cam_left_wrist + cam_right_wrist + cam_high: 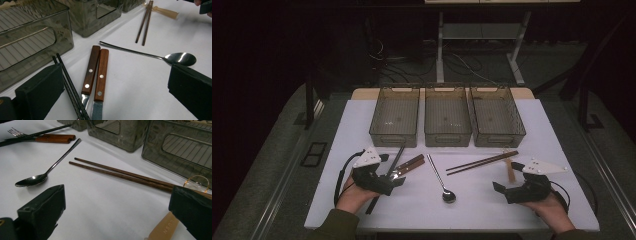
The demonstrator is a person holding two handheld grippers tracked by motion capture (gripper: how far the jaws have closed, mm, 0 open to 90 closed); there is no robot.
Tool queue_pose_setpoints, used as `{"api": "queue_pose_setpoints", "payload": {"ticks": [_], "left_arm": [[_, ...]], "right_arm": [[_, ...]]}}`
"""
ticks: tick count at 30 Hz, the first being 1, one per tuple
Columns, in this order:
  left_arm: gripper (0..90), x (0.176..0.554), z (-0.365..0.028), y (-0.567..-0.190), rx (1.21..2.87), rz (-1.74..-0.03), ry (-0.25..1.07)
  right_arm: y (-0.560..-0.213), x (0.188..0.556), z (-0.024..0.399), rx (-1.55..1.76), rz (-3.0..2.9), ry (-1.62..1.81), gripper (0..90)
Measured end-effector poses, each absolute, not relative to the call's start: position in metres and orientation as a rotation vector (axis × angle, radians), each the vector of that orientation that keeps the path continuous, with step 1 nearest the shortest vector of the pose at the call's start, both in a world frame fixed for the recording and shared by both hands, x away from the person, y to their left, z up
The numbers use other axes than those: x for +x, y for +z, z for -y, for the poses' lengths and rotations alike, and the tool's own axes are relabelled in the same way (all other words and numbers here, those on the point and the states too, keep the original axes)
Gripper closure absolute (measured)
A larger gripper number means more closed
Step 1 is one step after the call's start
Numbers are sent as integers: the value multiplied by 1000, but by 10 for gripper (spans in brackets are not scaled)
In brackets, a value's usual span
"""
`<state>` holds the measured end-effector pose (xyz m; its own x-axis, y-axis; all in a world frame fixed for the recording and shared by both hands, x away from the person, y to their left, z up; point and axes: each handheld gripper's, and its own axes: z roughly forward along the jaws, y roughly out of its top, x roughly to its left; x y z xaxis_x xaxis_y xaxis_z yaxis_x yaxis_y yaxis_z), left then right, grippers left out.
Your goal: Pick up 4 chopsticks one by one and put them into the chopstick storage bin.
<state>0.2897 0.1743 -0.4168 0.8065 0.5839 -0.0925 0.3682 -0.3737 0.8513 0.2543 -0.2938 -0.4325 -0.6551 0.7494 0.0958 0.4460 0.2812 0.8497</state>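
My left gripper (391, 175) (115, 97) rests open at the table's front left. Between its wide jaws lie two wooden-handled utensils (96, 70) (409, 164) and a pair of black chopsticks (70, 85), untouched by the pads. A steel spoon (439, 177) (180, 58) lies at the table's middle. My right gripper (508, 177) (117, 217) rests open at the front right, nothing between its jaws. Brown chopsticks (482, 162) (120, 173) lie just ahead of it, and a tan plastic utensil (510, 170) (162, 227) sits by its right jaw.
Three smoky translucent bins stand side by side at the back of the white table (362, 120): left (394, 135), middle (447, 136) and right (499, 137). Bare tabletop lies between the spoon and the right gripper. Dark floor and desk legs lie beyond.
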Motion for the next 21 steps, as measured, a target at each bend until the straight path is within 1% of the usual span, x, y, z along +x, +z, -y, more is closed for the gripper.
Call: {"api": "queue_pose_setpoints", "payload": {"ticks": [11,12,18,21], "left_arm": [[8,292,-174,-417,2016,-725,286],[23,292,-174,-417,2018,-726,289],[38,296,-175,-417,2043,-716,305],[57,299,-176,-416,2029,-727,312]], "right_arm": [[-433,255,295,1083,-2227,1312,10],[-432,254,295,1088,-2223,1314,10],[-432,254,293,1077,-2226,1310,10],[-432,254,293,1079,-2234,1301,10]]}}
